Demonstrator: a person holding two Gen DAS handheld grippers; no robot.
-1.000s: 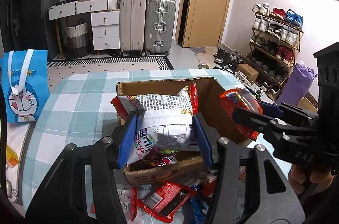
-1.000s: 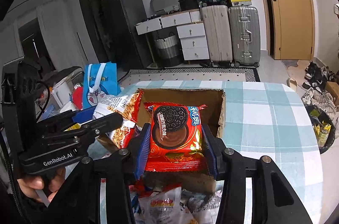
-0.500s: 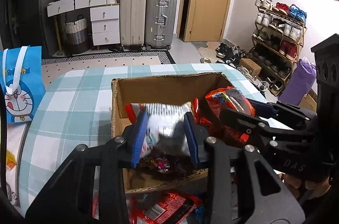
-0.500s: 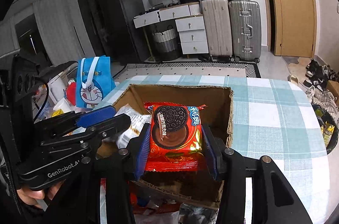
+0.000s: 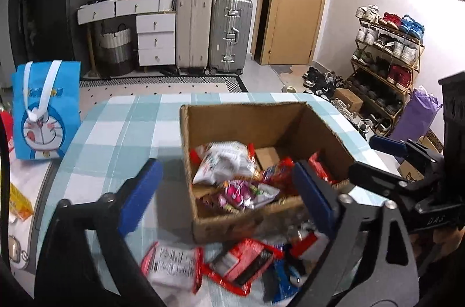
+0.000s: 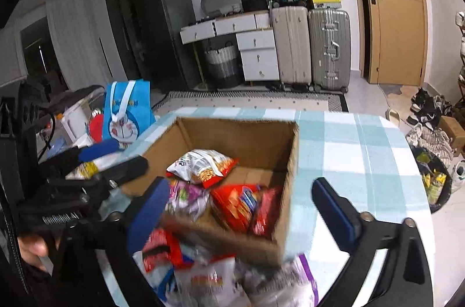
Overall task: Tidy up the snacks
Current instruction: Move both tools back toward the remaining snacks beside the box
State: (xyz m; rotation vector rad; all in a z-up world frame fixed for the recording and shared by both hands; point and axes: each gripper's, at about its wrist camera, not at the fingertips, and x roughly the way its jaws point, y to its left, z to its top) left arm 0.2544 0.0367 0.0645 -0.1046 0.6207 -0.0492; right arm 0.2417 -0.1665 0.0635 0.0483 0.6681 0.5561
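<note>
Both claws spread wide, holding nothing.
Ahead of the left claw and right claw, the cardboard box holds crinkled red-and-white snack packets; more lie beneath them on the counter.

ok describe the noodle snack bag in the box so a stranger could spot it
Start at the open cardboard box on the checked tablecloth. Among its packets, the noodle snack bag lies nearest the back: white end, orange-red end, pale noodle sticks pictured, unlike the plain red packs in front.
</note>
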